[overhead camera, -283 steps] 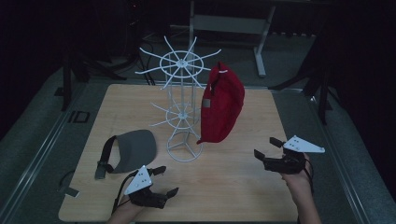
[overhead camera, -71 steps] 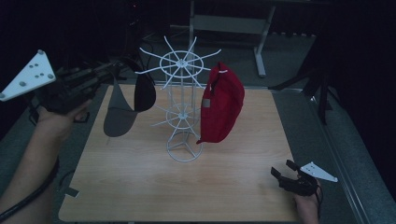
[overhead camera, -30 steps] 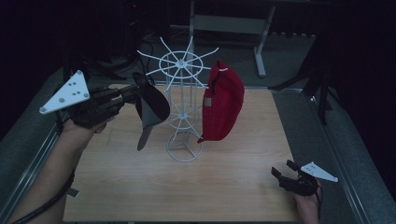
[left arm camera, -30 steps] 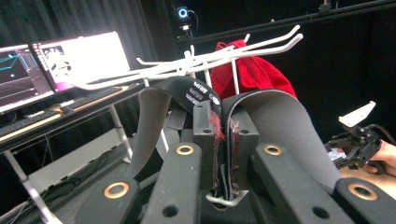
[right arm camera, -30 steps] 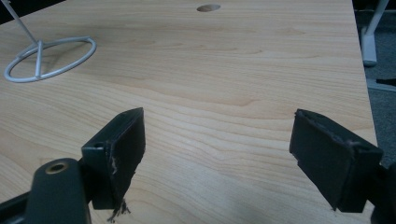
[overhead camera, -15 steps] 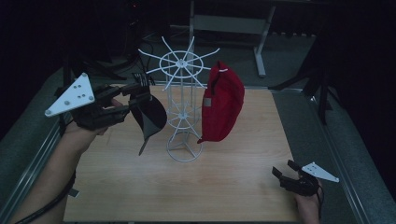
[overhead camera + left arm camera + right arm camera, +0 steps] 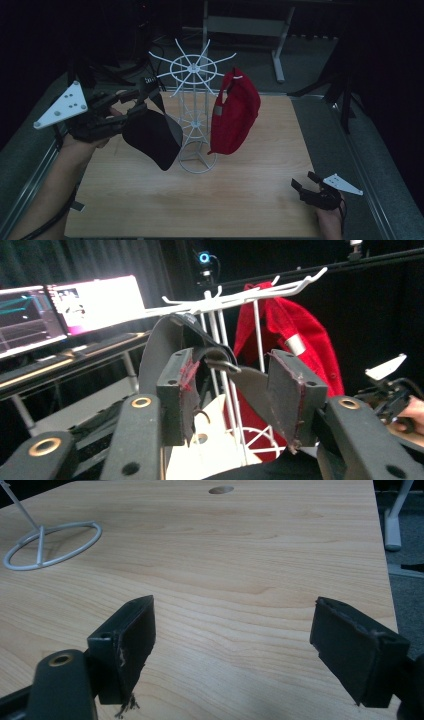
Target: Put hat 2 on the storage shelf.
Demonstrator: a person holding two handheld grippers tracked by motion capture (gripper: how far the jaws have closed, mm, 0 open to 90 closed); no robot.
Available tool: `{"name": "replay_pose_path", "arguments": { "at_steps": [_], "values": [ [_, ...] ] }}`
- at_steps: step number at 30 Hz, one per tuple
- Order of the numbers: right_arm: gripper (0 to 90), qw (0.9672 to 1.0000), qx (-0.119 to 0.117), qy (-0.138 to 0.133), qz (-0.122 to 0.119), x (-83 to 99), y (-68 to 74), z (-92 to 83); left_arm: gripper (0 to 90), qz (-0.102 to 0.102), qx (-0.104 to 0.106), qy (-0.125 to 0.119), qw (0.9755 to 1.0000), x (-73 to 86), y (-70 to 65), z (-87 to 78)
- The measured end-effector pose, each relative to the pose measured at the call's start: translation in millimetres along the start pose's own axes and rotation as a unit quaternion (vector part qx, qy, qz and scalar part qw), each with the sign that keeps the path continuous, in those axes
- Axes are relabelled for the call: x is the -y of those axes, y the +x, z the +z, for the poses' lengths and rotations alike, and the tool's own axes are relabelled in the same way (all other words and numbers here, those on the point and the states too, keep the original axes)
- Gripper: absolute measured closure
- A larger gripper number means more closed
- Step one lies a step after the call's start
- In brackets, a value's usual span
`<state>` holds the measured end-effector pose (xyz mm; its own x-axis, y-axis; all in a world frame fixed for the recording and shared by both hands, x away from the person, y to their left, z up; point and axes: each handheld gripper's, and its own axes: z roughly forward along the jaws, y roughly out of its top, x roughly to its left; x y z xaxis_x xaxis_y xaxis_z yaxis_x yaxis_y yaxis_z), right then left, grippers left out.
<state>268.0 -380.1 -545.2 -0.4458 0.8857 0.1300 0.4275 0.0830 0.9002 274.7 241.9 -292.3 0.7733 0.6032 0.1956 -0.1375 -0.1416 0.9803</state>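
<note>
A black visor cap point(image 7: 152, 135) hangs by its back strap point(image 7: 220, 360) from a left arm of the white wire rack point(image 7: 192, 67). My left gripper point(image 7: 142, 97) is at that strap. Its jaws have just been opening, and the strap with its buckle lies loose between the pads in the left gripper view point(image 7: 235, 395). A red cap point(image 7: 235, 117) hangs on the rack's right side, also seen as the red cap point(image 7: 300, 325) behind the rack point(image 7: 225, 300). My right gripper point(image 7: 302, 187) rests open and empty low over the table's front right; its pads stand wide in its own view point(image 7: 232, 645).
The rack's ring base point(image 7: 50, 545) stands mid-table on the wooden top point(image 7: 260, 170). Lit monitors point(image 7: 65, 305) sit on a desk beyond the left side. Grey floor and metal frame legs point(image 7: 277, 55) surround the table. A round hole point(image 7: 221, 489) marks the far tabletop.
The left jaws have opened off the black cap's strap. The cap has sunk slightly and now hangs from the rack arm. The right gripper has stayed put.
</note>
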Motion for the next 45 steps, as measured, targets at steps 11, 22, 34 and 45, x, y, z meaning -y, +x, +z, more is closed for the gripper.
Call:
{"name": "replay_pose_path", "arguments": {
  "at_steps": [11,22,34,45],
  "values": [
    [18.2,1.0,-0.001,-0.001,0.0,-0.5,0.0,-0.5,54.9,-0.007,0.004,0.021,0.9997,21.9,-4.5,-14.4],
    [18.1,1.0,0.003,-0.002,-0.006,1.3,1.8,1.1,53.4,-0.037,-0.014,0.05,0.998,70.1,-6.5,-29.7],
    [17.6,0.9999,0.006,-0.002,-0.016,3.4,2.3,2.9,53.3,-0.063,-0.036,0.072,0.9948,129.8,-14.0,-49.7],
    [17.0,0.9998,0.008,-0.001,-0.02,3.0,3.3,2.9,53.4,-0.091,-0.059,0.097,0.9894,178.4,-22.5,-63.1]
  ]
}}
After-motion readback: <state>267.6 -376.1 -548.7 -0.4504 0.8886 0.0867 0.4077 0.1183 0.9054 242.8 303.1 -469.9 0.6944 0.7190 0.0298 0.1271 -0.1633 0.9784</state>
